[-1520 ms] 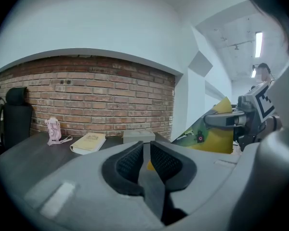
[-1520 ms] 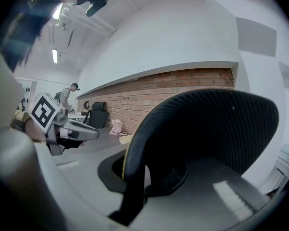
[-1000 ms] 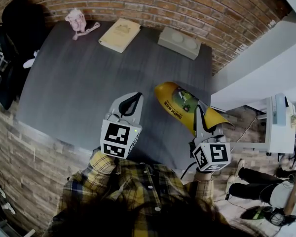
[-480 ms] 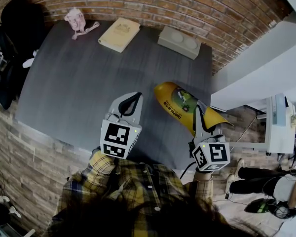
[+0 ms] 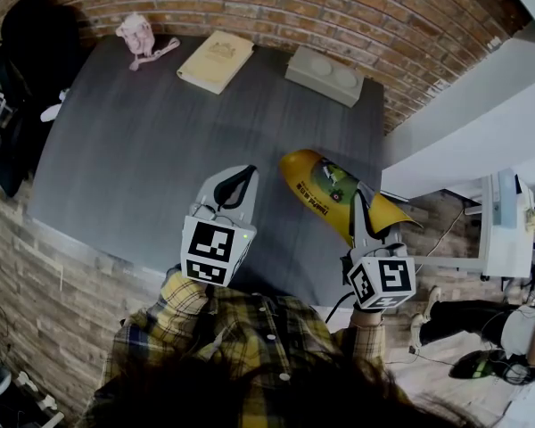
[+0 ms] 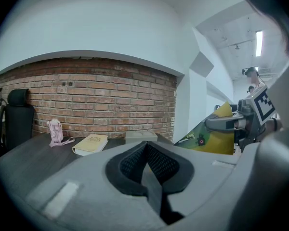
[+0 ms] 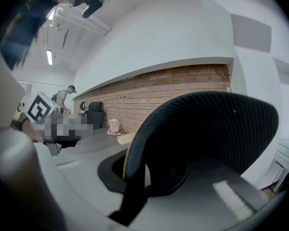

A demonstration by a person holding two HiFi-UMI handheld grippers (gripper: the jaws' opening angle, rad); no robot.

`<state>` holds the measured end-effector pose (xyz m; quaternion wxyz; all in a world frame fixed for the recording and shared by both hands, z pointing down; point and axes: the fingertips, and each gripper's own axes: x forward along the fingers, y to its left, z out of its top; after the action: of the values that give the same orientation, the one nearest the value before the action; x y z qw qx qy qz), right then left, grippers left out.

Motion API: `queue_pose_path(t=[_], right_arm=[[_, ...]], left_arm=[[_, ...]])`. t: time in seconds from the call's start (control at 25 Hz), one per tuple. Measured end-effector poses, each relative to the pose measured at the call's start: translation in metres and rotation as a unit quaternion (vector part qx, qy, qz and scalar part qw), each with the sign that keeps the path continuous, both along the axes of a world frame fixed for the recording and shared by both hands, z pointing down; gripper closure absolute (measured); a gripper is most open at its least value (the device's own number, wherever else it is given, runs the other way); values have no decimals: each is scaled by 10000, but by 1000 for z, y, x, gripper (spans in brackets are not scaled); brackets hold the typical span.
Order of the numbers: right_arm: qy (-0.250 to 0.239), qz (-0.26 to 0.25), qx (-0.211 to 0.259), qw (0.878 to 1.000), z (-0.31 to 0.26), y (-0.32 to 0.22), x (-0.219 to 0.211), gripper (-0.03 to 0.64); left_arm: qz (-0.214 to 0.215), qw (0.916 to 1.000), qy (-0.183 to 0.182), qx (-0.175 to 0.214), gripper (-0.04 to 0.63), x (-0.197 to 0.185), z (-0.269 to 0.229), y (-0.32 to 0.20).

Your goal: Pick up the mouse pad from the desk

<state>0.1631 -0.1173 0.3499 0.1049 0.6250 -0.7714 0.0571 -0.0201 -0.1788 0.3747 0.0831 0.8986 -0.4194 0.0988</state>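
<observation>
Mouse pad (image 5: 325, 190): yellow, printed face up, black underside. Position unchanged from a second earlier, over the near right corner of the desk (image 5: 160, 141). Long axis ran diagonally, with the rounded end pointing away from the person toward the desk's middle and the near end pinched in the right gripper (image 5: 362, 212).
Right gripper: jaws clamped on the pad's edge, unmoved.
Left gripper (image 5: 236, 185): jaws pressed together on nothing, just left of the pad, also unmoved.
Far edge of the desk, along the brick wall: book (image 5: 216, 61), grey box (image 5: 323, 76).
</observation>
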Motion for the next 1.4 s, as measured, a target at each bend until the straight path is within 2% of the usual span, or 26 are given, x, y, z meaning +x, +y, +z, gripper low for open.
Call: queue_pose_path(t=[1.4], right_arm=[[-59,46,-97,9999,3,-2,2,603]], left_arm=[[-42,10000,-45,-15,597,-2,1,-2]])
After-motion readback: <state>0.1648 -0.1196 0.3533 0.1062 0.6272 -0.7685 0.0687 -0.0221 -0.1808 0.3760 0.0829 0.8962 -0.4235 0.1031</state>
